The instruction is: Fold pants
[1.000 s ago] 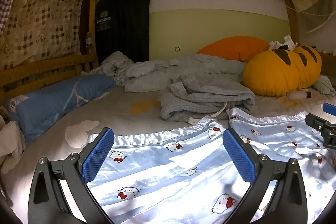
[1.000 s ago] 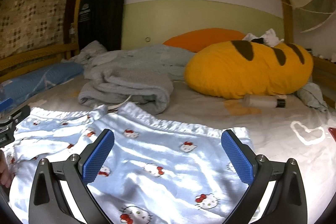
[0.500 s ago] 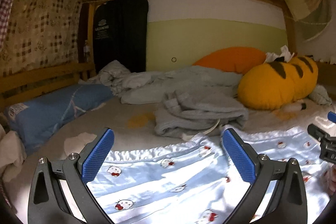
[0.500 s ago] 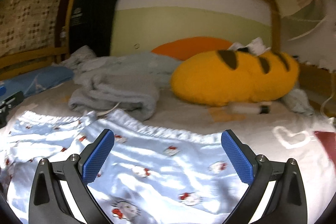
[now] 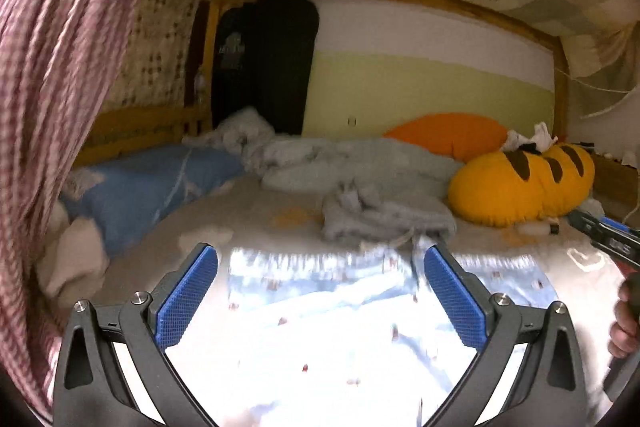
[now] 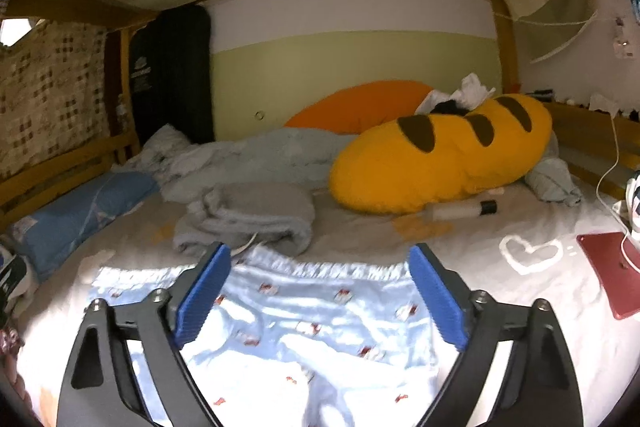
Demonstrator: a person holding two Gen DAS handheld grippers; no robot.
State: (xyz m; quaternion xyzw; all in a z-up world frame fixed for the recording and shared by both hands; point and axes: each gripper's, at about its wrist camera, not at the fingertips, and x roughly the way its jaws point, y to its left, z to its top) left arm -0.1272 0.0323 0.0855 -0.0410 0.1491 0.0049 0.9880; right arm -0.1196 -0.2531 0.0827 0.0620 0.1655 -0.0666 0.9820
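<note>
A bed (image 6: 472,247) with a pale sheet printed with a white heart is carrying everything here. The light blue patterned pants (image 6: 312,323) are lying spread flat at its near end, waistband toward the wall. Just beyond them a crumpled grey garment (image 6: 248,223) is sitting, with a yellow striped pillow (image 6: 436,167) and a small bottle (image 6: 460,209) to its right. A blue pillow (image 6: 76,215) is resting along the left rail, and a red tablet (image 6: 612,271) is lying near the right edge.

The pants (image 6: 304,339) are pale blue satin with small red-bowed cartoon prints. They lie spread flat on the bed, rumpled.
</note>
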